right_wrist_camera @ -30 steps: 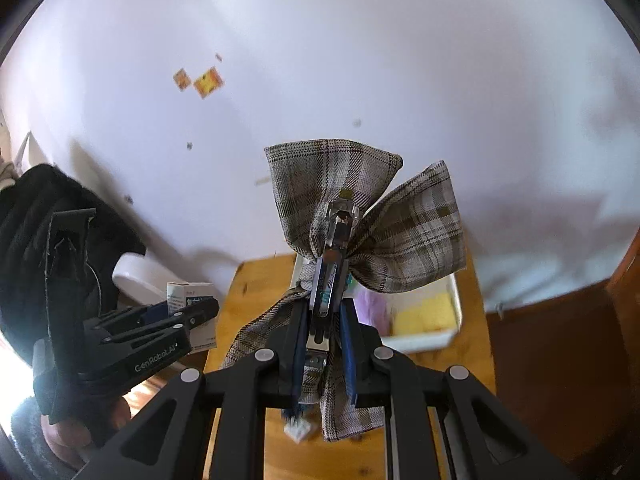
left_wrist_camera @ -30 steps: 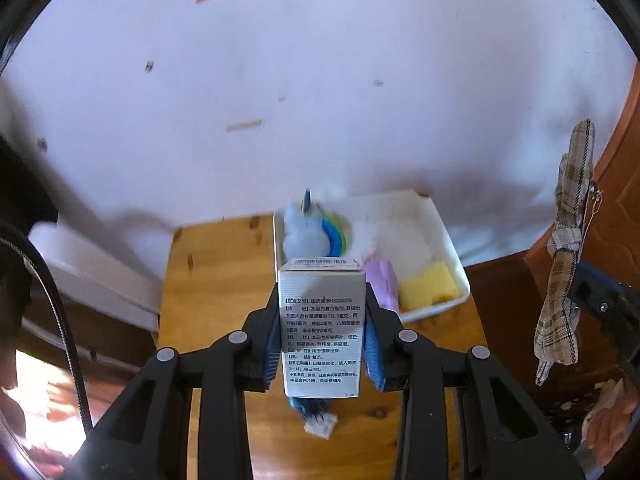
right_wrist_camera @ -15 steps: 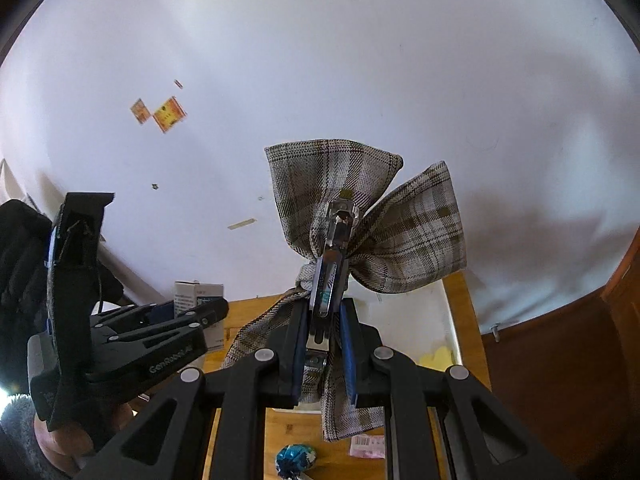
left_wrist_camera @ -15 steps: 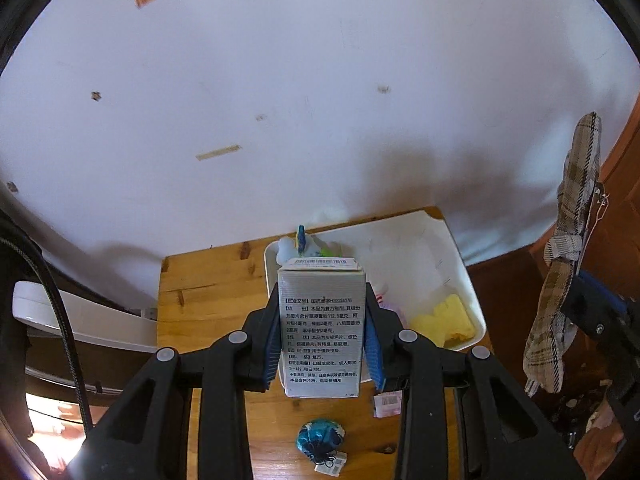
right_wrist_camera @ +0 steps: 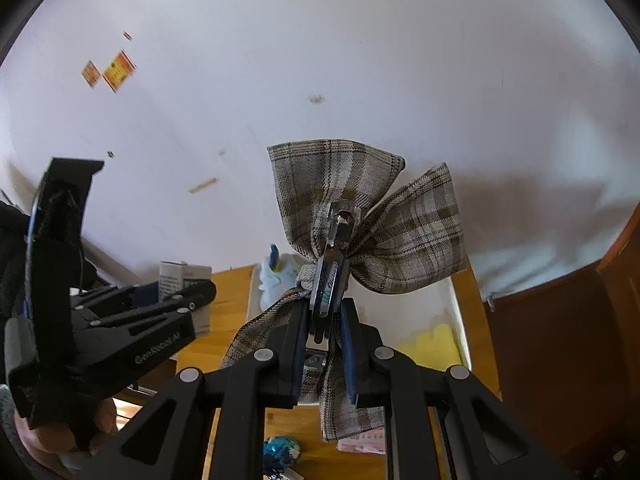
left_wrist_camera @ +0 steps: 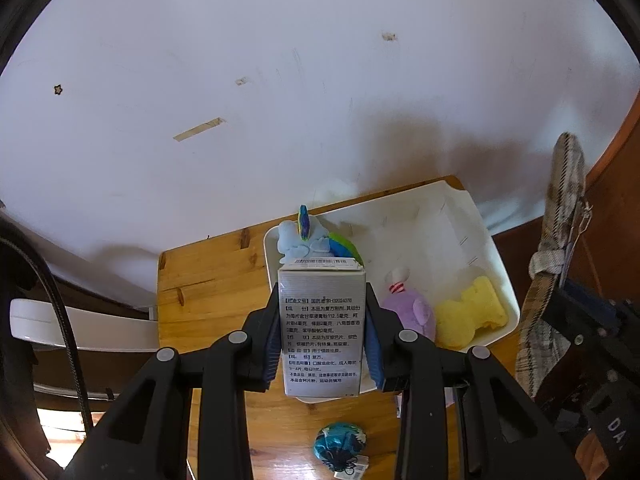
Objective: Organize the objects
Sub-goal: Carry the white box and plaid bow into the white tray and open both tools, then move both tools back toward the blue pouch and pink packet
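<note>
My left gripper is shut on a grey medicine box and holds it above the near left part of a white tray. The tray lies on a small wooden table and holds a light-blue plush with a rainbow mane, a purple plush and a yellow sponge piece. My right gripper is shut on the metal clip of a plaid bow hair clip, held over the tray. The bow also shows at the right of the left wrist view.
A blue-green wrapped ball with a tag lies on the table in front of the tray. A pink packet lies beside it. A white wall stands behind the table. A dark wooden panel is at the right. A white shelf sits left.
Both grippers have pulled back and risen with their objects. The tray and table now sit farther off, and the wrapped ball and pink packet have come into view.
</note>
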### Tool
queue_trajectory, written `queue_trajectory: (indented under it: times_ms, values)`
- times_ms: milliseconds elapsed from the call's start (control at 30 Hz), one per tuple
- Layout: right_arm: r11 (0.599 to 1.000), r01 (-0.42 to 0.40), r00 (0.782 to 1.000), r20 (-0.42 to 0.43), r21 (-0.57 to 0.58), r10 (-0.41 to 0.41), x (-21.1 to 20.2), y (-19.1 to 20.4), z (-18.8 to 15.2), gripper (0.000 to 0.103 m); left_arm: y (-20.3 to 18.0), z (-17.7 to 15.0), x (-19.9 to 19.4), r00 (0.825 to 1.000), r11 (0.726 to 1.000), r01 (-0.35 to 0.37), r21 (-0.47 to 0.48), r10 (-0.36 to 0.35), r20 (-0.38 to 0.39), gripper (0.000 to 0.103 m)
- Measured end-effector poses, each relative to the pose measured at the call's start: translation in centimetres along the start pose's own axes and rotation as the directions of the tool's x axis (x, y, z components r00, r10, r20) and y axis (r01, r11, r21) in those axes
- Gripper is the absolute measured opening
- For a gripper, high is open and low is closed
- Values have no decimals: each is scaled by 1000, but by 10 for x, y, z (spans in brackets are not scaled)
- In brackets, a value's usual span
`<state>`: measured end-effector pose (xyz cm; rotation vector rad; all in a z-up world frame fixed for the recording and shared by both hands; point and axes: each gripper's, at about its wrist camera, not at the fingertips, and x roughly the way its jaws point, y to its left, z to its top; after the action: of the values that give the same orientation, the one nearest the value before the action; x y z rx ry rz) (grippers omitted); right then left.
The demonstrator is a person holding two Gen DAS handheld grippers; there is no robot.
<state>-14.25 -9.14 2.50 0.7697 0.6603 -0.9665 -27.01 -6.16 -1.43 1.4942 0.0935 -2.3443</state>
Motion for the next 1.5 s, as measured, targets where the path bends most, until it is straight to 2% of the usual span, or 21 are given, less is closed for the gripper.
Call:
queue_trajectory:
  times_ms: [133, 200, 233, 267, 333, 367, 533, 667, 900, 1500]
  values:
    - [1000, 13, 999, -34, -18, -13, 15, -3, -3, 21, 0, -2, 7, 999, 1000, 2, 3, -2, -32, 39]
    - [999, 21, 997, -69, -49, -25, 23, 0, -6, 25, 2, -3, 12, 998, 1000, 9, -13, -10, -62, 43]
    - [998, 22, 996, -85, -64, -28, 26, 1, -8, 34, 3, -4, 13, 997, 1000, 16, -23, -17, -72, 49]
    - [997, 16, 994, -102, -80, -24, 29, 2, -10, 40, 4, -5, 14, 997, 999, 22, -35, -25, -79, 61]
    - [996, 15, 995, -98, -85, -23, 27, 7, -13, 70, 6, -7, 15, 996, 998, 34, -49, -38, -82, 79]
    - [996, 14, 996, -85, -84, -21, 23, 6, -16, 73, 7, -8, 14, 996, 998, 34, -55, -39, -78, 83]
    - [996, -10, 998, -68, -84, 4, 7, 3, -17, 74, 11, -14, 9, 997, 997, 12, -71, -17, -77, 83]
    - [996, -16, 998, -67, -90, 10, -1, 5, -32, 74, 13, -19, 0, 998, 997, 2, -74, -7, -63, 84]
    - [991, -8, 999, -51, -134, 2, -10, 14, -46, 74, 14, -31, -13, 998, 996, 10, -92, -16, -62, 84]
    - [978, -31, 1000, -6, -208, 30, -66, 20, -79, 74, 1, -73, -78, 999, 992, 21, -124, -18, 27, 84]
